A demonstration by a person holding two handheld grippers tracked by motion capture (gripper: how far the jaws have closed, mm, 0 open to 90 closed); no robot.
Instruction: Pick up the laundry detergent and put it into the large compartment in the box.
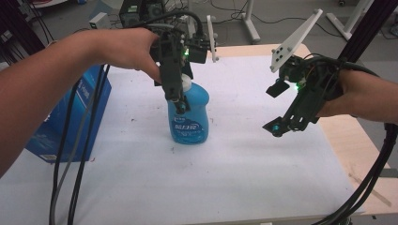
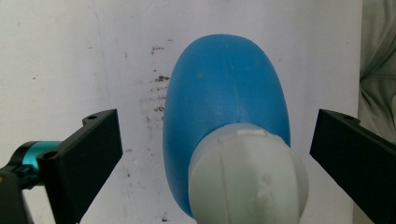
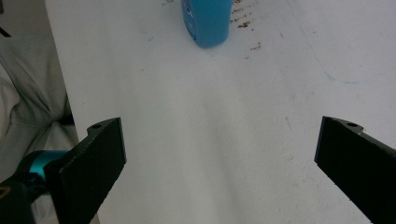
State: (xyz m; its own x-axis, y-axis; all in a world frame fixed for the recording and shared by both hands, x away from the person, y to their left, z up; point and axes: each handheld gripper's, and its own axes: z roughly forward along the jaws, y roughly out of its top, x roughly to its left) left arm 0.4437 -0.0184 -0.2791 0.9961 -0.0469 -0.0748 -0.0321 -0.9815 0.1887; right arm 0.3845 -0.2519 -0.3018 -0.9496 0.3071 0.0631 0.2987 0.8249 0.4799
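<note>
A blue plastic bottle with a white cap [image 1: 190, 117] stands upright on the white tabletop [image 1: 187, 183], a little left of the middle and closer to the far edge than the near one. It has a rounded, wide body and a label on its front, but the words on the label are too small and blurry to read. In the high view the left gripper [image 1: 180, 101] hangs right over the bottle and hides most of the cap and part of the front. In the left gripper view the white cap [image 2: 247, 177] looks big and close, and its lower part is cut off by the bottom edge. The black jaws stand wide apart, one on each side of the bottle, and they do not touch it. Small brown marks dot the tabletop beside the bottle.

The right gripper [image 1: 275, 127] is well apart from the bottle, over the right side of the tabletop, tilted down. Its jaws are wide apart too, with nothing between them. In the right gripper view just the bottom of the bottle [image 3: 207, 23] shows at the top edge.

A blue cardboard box [image 1: 70, 117] sits at the left edge, partly hidden by the person's arm and black cables.
</note>
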